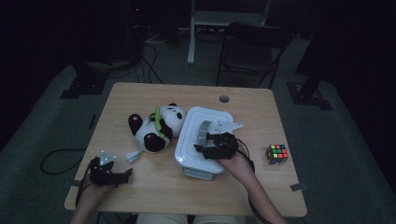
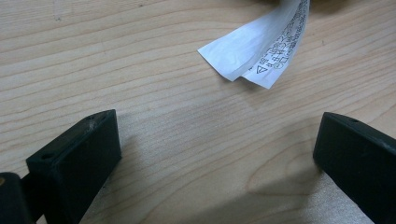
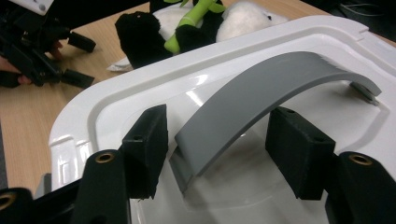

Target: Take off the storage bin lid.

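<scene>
A white plastic box (image 1: 187, 135) with a grey arched handle (image 1: 201, 133) on its lid sits mid-table. My right gripper (image 1: 205, 142) hovers over the lid. In the right gripper view its jaws (image 3: 224, 135) straddle the grey handle (image 3: 261, 98) with a gap on each side, so it is open. A black-and-white panda plush (image 1: 156, 128) holding green bamboo lies left of the box. My left gripper (image 1: 127, 173) rests low near the front left of the table, open and empty (image 2: 217, 140), with the panda's white tag (image 2: 266, 44) just ahead.
A colourful puzzle cube (image 1: 277, 154) stands at the right side of the wooden table (image 1: 149, 191). A cable hole (image 1: 224, 99) is near the far edge. A dark chair (image 1: 250, 46) stands beyond the table.
</scene>
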`<action>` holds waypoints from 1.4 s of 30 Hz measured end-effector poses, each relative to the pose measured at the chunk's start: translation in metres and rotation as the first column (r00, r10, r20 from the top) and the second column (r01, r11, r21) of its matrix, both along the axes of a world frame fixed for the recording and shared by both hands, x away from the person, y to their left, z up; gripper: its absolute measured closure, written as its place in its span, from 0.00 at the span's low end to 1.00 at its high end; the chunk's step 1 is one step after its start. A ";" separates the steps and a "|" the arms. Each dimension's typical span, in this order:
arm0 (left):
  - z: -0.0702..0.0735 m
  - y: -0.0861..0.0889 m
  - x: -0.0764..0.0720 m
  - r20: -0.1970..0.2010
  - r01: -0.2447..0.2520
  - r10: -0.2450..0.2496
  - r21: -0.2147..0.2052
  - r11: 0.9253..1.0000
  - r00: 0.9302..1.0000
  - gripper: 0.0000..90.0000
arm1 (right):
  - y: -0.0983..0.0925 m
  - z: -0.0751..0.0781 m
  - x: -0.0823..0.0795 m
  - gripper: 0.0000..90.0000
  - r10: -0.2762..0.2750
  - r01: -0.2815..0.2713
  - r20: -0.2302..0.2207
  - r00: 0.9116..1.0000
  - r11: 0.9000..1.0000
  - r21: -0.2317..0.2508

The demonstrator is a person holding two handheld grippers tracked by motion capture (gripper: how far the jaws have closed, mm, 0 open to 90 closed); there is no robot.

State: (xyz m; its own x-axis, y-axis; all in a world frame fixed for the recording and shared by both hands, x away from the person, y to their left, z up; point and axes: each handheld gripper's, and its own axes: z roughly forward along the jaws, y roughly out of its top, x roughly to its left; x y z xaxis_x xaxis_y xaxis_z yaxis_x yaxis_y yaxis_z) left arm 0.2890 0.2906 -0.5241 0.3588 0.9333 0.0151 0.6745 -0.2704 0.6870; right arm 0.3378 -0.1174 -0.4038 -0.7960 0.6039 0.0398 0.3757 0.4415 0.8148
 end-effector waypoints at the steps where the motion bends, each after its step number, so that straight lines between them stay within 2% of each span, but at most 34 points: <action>1: 0.000 0.000 0.000 0.000 -0.001 0.001 -0.001 1.000 1.000 0.02 | 0.000 -0.001 0.000 0.45 0.003 -0.003 0.004 1.000 1.000 0.006; 4: 0.000 -0.001 -0.001 -0.001 -0.005 0.005 -0.004 1.000 1.000 0.02 | -0.004 -0.004 0.000 0.51 0.038 -0.039 0.006 0.999 0.998 0.046; 6: 0.000 -0.001 -0.001 0.000 -0.007 0.007 -0.004 1.000 1.000 0.02 | -0.004 -0.006 0.000 0.51 0.040 -0.040 0.011 0.999 0.998 0.054; 7: 0.000 -0.001 -0.001 0.000 -0.007 0.007 -0.004 1.000 1.000 0.02 | -0.005 -0.006 0.000 0.57 0.030 -0.031 0.014 0.999 0.998 0.062; 9: 0.000 -0.001 -0.001 0.000 -0.007 0.007 -0.003 1.000 1.000 0.02 | -0.004 -0.006 -0.001 0.59 0.031 -0.033 0.019 0.999 0.998 0.056; 11: 0.000 -0.001 -0.001 0.000 -0.007 0.007 -0.003 1.000 1.000 0.02 | -0.003 -0.006 -0.001 0.67 0.053 -0.053 0.004 0.999 0.996 0.069; 25: 0.000 -0.001 -0.001 0.000 -0.006 0.006 -0.001 1.000 1.000 0.02 | -0.002 -0.003 0.001 0.73 0.052 -0.045 -0.061 0.997 0.994 0.103; 28: 0.000 -0.001 -0.001 0.000 -0.006 0.006 -0.001 1.000 1.000 0.02 | -0.005 -0.003 0.002 0.74 0.060 -0.049 -0.086 0.994 0.990 0.131; 32: 0.000 -0.001 -0.001 0.000 -0.007 0.007 -0.002 1.000 1.000 0.02 | -0.006 0.000 0.000 0.76 0.061 -0.049 -0.084 0.995 0.989 0.138; 34: 0.000 -0.001 -0.001 -0.001 -0.007 0.007 -0.002 1.000 1.000 0.02 | -0.009 0.004 0.001 0.77 0.071 -0.056 -0.085 0.994 0.985 0.162; 36: 0.000 -0.001 -0.001 -0.001 -0.006 0.006 -0.001 1.000 1.000 0.02 | -0.010 0.006 0.001 0.77 0.071 -0.056 -0.086 0.994 0.984 0.166; 42: 0.000 -0.001 -0.001 -0.001 -0.006 0.006 -0.002 1.000 1.000 0.02 | -0.016 0.016 0.002 0.80 0.055 -0.041 -0.071 0.996 0.982 0.183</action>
